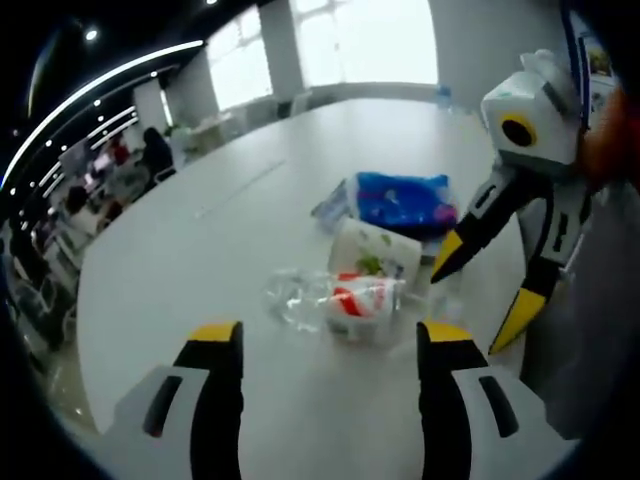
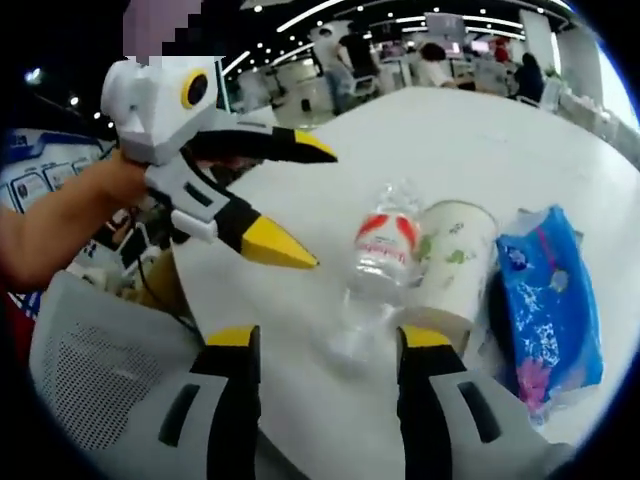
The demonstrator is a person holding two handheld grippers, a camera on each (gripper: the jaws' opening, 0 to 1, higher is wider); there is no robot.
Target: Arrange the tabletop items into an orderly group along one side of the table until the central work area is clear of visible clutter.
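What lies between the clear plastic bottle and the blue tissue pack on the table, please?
The paper cup, lying on its side, sits between the plastic bottle and the blue tissue pack. The right gripper view shows this most plainly; the left gripper view agrees.

An open-plan office or hall: long ceiling light strips (image 1: pixel 110 75), large windows (image 1: pixel 385 40), people at desks (image 2: pixel 430 60) beyond the white bench (image 1: pixel 250 200).

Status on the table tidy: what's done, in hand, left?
Done: plastic bottle, paper cup and blue packet already lie side by side. In hand: nothing; left gripper and right gripper are both open, empty, pointed at the bottle. Left: whether the group sits at the table edge is unclear.
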